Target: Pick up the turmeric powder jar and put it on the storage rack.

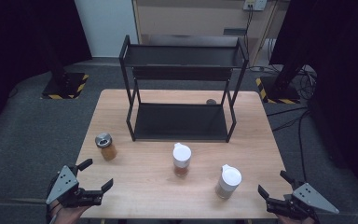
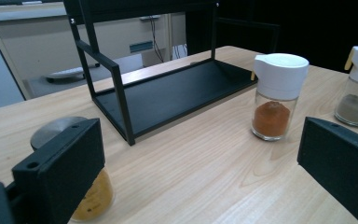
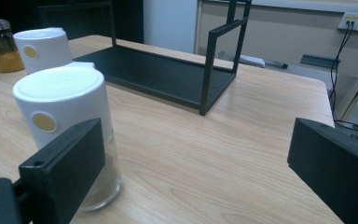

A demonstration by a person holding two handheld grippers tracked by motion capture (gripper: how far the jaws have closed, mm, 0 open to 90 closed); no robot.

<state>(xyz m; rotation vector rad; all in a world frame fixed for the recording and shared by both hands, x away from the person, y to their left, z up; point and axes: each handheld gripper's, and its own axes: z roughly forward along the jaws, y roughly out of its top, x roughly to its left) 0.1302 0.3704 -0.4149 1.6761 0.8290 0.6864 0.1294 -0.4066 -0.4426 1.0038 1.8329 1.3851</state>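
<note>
My left gripper (image 1: 94, 176) is spread near the metal-lidded jar (image 1: 106, 146). My right gripper (image 1: 274, 187) is spread beside the grey-powder shaker (image 1: 228, 181), touching nothing.

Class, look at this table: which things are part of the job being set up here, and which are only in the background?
Likely part of the job:
left gripper, open
right gripper, open
silver-lidded jar
white-capped jar of orange powder
white-capped jar of grey powder
black two-tier rack

Just about:
wall socket
floor cables
</note>
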